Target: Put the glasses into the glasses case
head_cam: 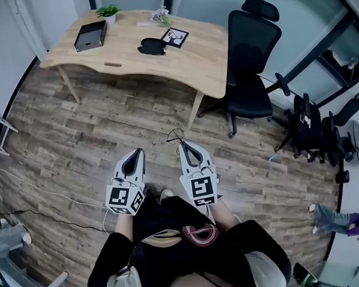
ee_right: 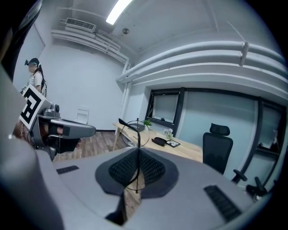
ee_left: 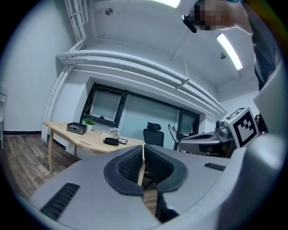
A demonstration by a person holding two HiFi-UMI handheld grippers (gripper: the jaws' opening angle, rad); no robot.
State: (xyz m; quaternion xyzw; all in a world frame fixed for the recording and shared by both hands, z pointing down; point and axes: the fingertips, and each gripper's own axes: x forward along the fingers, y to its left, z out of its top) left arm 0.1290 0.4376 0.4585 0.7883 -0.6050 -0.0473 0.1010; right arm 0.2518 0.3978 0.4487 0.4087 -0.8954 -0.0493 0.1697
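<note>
Thin wire-framed glasses (head_cam: 175, 136) stick out past the tips of my right gripper (head_cam: 182, 143), which is shut on them above the wood floor. In the right gripper view one round lens ring (ee_right: 135, 130) stands just past the closed pads (ee_right: 122, 169). My left gripper (head_cam: 139, 151) hangs beside it, shut with nothing between its pads (ee_left: 129, 165). The black glasses case (head_cam: 152, 48) lies on the wooden table (head_cam: 205, 60) at the far side of the room, well away from both grippers. It also shows small as the dark case (ee_left: 110, 141) and the dark case (ee_right: 158, 141) in the two gripper views.
On the table stand a black box (head_cam: 90, 36), a small plant (head_cam: 108, 11), flowers (head_cam: 160, 15) and a picture frame (head_cam: 175, 37). A black office chair (head_cam: 247, 64) stands right of the table. A second person (ee_right: 34, 78) stands at the left of the right gripper view.
</note>
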